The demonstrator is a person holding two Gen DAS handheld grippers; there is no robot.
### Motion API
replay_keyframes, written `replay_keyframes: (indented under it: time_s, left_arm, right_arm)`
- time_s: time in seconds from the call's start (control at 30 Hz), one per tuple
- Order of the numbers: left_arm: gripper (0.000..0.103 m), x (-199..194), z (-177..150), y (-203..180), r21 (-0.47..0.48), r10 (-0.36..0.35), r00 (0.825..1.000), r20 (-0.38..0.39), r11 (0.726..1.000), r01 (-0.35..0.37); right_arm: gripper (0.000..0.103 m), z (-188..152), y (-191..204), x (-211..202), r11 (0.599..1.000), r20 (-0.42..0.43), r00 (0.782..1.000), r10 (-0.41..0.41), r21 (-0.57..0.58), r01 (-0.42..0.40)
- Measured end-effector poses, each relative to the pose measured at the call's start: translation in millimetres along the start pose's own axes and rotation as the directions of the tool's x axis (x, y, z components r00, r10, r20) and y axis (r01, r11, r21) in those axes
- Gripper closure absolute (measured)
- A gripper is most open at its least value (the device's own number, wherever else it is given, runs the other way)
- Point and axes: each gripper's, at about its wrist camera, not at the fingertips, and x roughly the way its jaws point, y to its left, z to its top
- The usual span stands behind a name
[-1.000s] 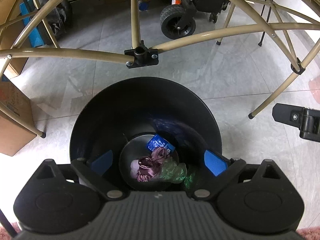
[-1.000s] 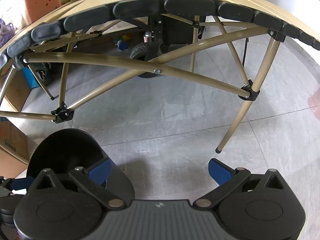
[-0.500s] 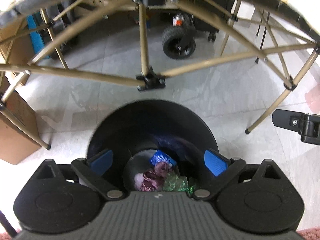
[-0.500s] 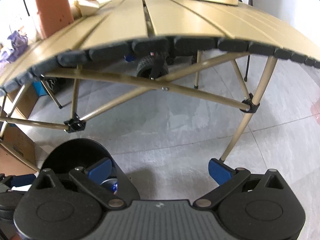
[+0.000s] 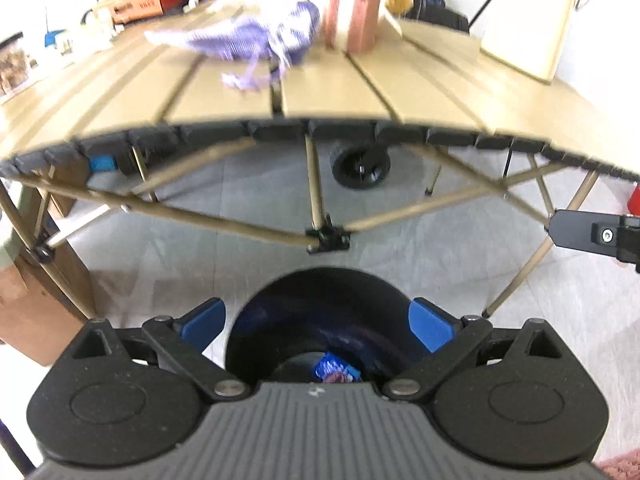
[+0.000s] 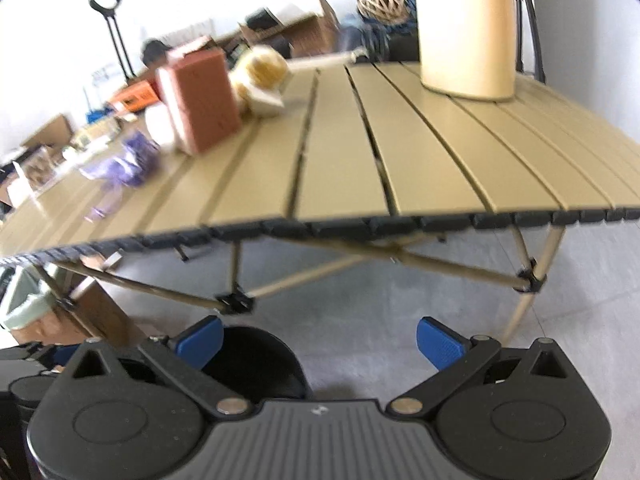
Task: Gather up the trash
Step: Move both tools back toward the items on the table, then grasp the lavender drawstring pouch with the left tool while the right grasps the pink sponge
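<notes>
A black round bin (image 5: 320, 316) stands on the floor in front of the tan slatted table (image 5: 328, 92). A blue wrapper (image 5: 330, 366) and a purplish wrapper show at its bottom. My left gripper (image 5: 316, 322) hangs open above the bin with nothing between its blue pads. My right gripper (image 6: 318, 338) is open too, right of the bin (image 6: 252, 356), holding nothing. On the table lies a crumpled purple piece (image 5: 256, 38), seen blurred as the purple piece (image 6: 124, 164) in the right wrist view.
A reddish-brown block (image 6: 200, 96), a yellow sponge-like object (image 6: 262, 72) and a tall cream container (image 6: 466, 28) stand on the table. Table legs and cross braces (image 5: 328, 236) rise just behind the bin. A black wheel (image 5: 360, 168) sits under the table. A cardboard box (image 5: 36, 304) stands at left.
Both grippers have risen and tilted up from the bin, so the table top has come into view. The bin has slid low in both views. Both stay open and empty.
</notes>
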Motion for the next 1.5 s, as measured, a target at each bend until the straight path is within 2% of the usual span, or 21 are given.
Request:
replay_keyframes:
  time_s: [0.17,0.3,0.5,0.73,0.97,1.17,1.23,1.37,1.5]
  left_arm:
    - [0.002,-26.4,9.2,7.7,-0.015,0.004,0.995,0.096,1.0,-0.003]
    - [0.002,-43.7,16.5,15.5,-0.021,0.01,0.988,0.156,1.0,-0.007]
    - [0.0,-68.9,34.2,20.2,0.001,0.042,0.965,0.261,0.999,-0.044]
    - [0.0,-76.8,54.9,27.7,-0.025,0.049,0.944,0.326,0.999,-0.043]
    - [0.0,-63.9,76.4,32.9,-0.058,0.066,0.933,0.353,0.997,-0.048]
    - [0.0,-44.8,93.1,35.8,-0.057,0.08,0.93,0.359,0.996,-0.063]
    - [0.0,-37.4,99.3,35.5,-0.056,0.09,0.932,0.35,0.996,-0.075]
    - [0.0,-18.4,111.5,36.4,-0.069,0.074,0.944,0.321,0.996,-0.055]
    - [0.0,-2.2,118.7,32.3,-0.086,0.09,0.945,0.313,0.994,-0.066]
  right_arm:
    - [0.0,9.1,15.4,-17.4,0.997,0.081,0.995,0.059,-0.051,-0.055]
    - [0.0,20.3,26.1,-29.8,0.993,0.157,0.982,0.107,-0.074,-0.097]
    - [0.0,36.2,35.5,-41.8,0.991,0.296,0.948,0.114,-0.1,-0.088]
    - [0.0,48.5,48.2,-37.0,0.988,0.353,0.926,0.132,-0.122,-0.094]
    - [0.0,62.2,60.7,-22.6,0.987,0.375,0.918,0.132,-0.133,-0.087]
    - [0.0,76.8,63.6,-16.6,0.985,0.407,0.9,0.154,-0.136,-0.107]
    - [0.0,83.7,61.4,-10.6,0.986,0.405,0.901,0.156,-0.124,-0.115]
    - [0.0,92.8,58.4,4.2,0.989,0.401,0.905,0.139,-0.094,-0.11]
    - [0.0,100.7,55.9,20.6,0.993,0.391,0.914,0.11,-0.072,-0.089]
